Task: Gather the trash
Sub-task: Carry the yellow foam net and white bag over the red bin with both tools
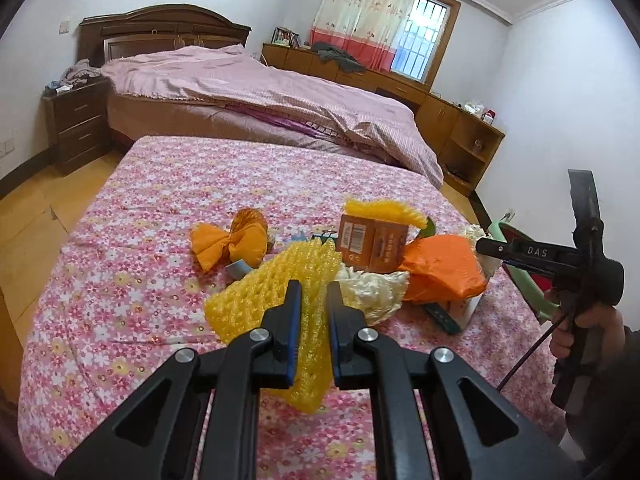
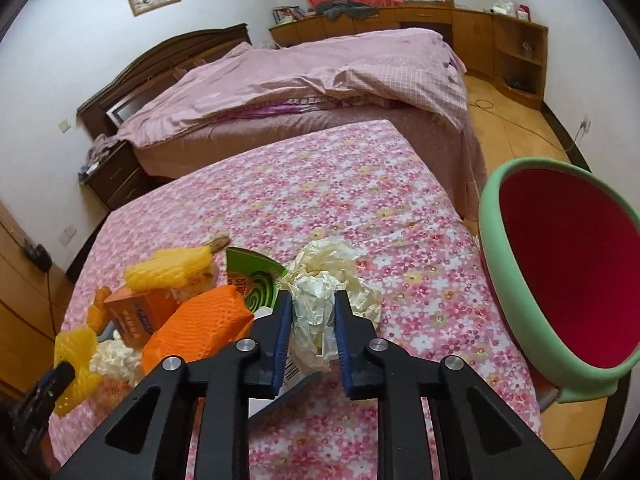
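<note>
A pile of trash lies on the pink floral bedspread [image 1: 140,208]. My left gripper [image 1: 314,292] is shut on a yellow foam net [image 1: 276,284] and holds it at the pile's near side. My right gripper [image 2: 310,300] is shut on a crumpled cream plastic wrapper [image 2: 320,300]. Around them lie an orange carton [image 1: 370,242], an orange foam net [image 1: 444,270], an orange paper wad [image 1: 230,242] and a second yellow net [image 1: 384,210]. The green bin with a red inside [image 2: 572,272] stands to the right of the bed.
A green mosquito-coil box [image 2: 256,280] and a white box [image 1: 464,308] lie under the pile. Beyond the floral bed is a second bed with a pink quilt [image 1: 256,84]. A dark nightstand [image 1: 78,120] is at left, wooden cabinets [image 1: 460,128] at right.
</note>
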`<state>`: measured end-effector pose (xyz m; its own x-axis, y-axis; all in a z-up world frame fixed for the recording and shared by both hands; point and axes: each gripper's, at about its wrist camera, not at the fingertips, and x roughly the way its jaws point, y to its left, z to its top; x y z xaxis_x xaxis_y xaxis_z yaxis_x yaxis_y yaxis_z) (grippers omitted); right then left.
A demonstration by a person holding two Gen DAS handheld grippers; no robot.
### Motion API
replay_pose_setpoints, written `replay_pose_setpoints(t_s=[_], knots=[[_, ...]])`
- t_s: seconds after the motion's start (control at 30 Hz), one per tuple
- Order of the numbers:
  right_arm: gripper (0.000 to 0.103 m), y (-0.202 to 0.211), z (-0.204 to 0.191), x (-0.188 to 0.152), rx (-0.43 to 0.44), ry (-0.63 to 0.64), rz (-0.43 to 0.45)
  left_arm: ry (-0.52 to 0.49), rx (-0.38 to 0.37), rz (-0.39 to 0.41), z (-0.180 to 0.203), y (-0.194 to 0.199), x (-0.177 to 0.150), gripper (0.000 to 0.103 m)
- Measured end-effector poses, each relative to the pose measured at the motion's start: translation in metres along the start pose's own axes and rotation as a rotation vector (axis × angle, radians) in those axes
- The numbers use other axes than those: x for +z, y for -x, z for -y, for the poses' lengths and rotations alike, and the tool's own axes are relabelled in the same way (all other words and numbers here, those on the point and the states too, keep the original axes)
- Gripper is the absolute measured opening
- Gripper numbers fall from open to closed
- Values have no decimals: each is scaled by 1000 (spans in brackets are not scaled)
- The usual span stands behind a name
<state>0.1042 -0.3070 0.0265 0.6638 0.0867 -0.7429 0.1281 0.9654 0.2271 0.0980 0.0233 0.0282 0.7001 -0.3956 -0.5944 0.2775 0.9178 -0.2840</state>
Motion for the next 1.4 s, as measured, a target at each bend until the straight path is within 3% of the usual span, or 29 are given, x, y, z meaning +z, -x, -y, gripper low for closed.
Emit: replay_pose_setpoints(t_s=[0.33,0.67,1.03,1.4], knots=[[20,65,15,-8,33,-35,118,-36,-7,66,35,43,5,11],[20,129,36,-14,56,-51,226,-104,-81,48,92,55,18,11],[20,179,82,-13,24,-86,322,-188,-173,23,167,38,38,11],[20,175,154,-19,1,-205,307,-287,-259,-36,260,-20,45,11]])
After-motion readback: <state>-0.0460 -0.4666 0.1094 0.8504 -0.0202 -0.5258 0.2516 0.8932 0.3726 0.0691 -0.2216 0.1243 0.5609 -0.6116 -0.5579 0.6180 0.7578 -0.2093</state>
